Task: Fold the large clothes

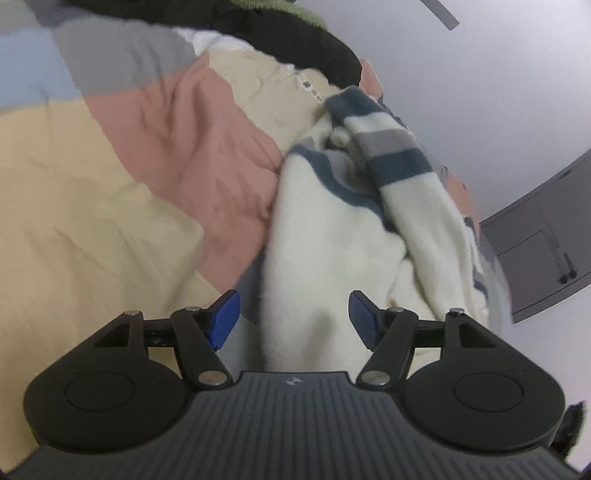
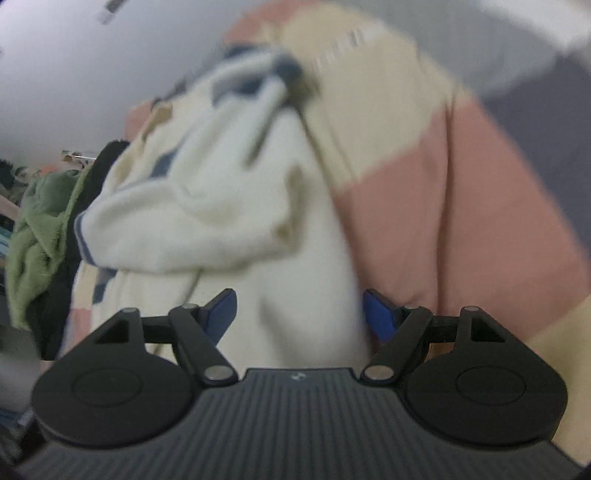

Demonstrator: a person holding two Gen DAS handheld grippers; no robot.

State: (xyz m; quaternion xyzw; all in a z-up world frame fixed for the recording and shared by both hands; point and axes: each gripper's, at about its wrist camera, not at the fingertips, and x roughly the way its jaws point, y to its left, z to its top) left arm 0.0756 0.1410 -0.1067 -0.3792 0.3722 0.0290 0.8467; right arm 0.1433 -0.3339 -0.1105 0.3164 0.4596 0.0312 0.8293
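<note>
A cream fleece garment (image 1: 332,236) with blue and grey stripes lies bunched on a bed cover of tan, pink and grey patches (image 1: 110,192). My left gripper (image 1: 293,317) is open, its blue pads wide apart with the cream cloth running between them. The same garment (image 2: 221,206) fills the middle of the blurred right wrist view. My right gripper (image 2: 299,314) is open, with a fold of the cream cloth between its pads. Whether either gripper's pads touch the cloth I cannot tell.
A black garment (image 1: 314,44) and a green fleece (image 1: 295,11) lie at the far end of the bed; they also show at the left in the right wrist view, the green fleece (image 2: 33,236) beside the black one (image 2: 59,295). A grey cabinet (image 1: 546,236) stands on the right by a white wall.
</note>
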